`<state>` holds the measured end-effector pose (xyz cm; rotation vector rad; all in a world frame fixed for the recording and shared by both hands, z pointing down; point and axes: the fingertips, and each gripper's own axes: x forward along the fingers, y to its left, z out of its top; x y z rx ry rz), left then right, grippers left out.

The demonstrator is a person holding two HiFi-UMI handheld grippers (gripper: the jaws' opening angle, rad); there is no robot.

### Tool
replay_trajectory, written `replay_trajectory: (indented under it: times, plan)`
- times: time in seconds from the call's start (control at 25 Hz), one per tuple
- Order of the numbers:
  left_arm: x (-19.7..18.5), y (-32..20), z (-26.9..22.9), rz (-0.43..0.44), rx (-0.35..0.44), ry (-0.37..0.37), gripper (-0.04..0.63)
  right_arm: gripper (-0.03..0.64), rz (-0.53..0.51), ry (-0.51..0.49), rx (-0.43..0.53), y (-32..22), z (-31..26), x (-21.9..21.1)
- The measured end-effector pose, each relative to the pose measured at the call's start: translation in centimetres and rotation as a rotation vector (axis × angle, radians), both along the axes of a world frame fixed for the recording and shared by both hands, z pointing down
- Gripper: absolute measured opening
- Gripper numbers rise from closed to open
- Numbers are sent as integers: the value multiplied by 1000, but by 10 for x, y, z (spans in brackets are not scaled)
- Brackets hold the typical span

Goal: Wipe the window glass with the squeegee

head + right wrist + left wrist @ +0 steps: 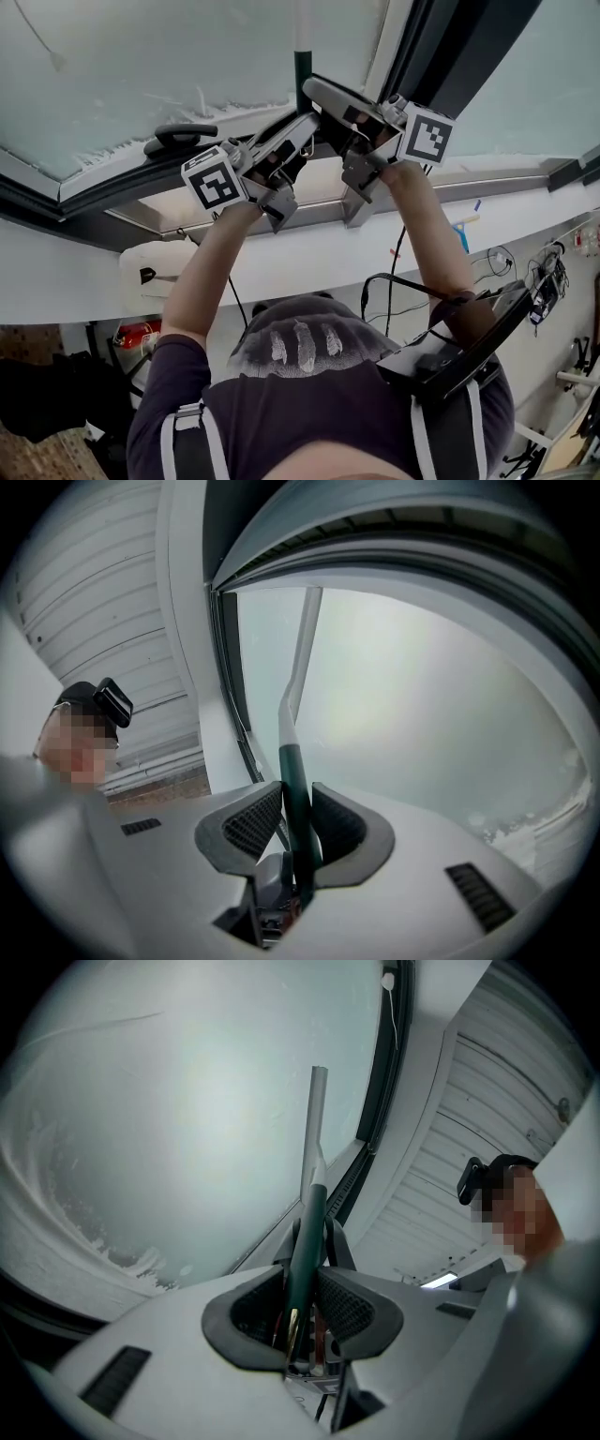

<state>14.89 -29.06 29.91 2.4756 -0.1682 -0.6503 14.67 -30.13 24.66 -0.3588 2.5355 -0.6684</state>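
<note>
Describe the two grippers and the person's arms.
Both the left gripper and right gripper have light grey shells, dark grey mesh-textured claw pads and a black-and-white square-marker cube. The person wears a dark short-sleeved shirt; a black cable runs beside the right arm.

ahead: window glass (169, 1119) blocks; room across pane | left: black handle (180, 137) juts (near frame (84, 183)) | right: dark mullion (469, 47)
</note>
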Motion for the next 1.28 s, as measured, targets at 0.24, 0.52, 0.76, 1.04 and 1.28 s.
replay_trajectory:
  times: [0.24, 0.52, 0.76, 1.04, 1.28]
  plan:
    - [2, -2, 6, 14, -46, -1, 100, 94, 23, 2, -27, -4, 4, 1]
    - [-6, 12, 40, 6, -86, -5, 100, 94, 34, 3, -23, 10, 33, -6]
    - [-6, 19, 47, 25, -118, 18, 100, 94, 102, 33, -34, 14, 41, 2]
    - [-1, 27, 60, 30, -147, 14, 100, 94, 180, 54, -33, 25, 52, 27]
    - [0, 34, 71, 18, -172, 21, 100, 94, 201, 84, -36, 35, 70, 34]
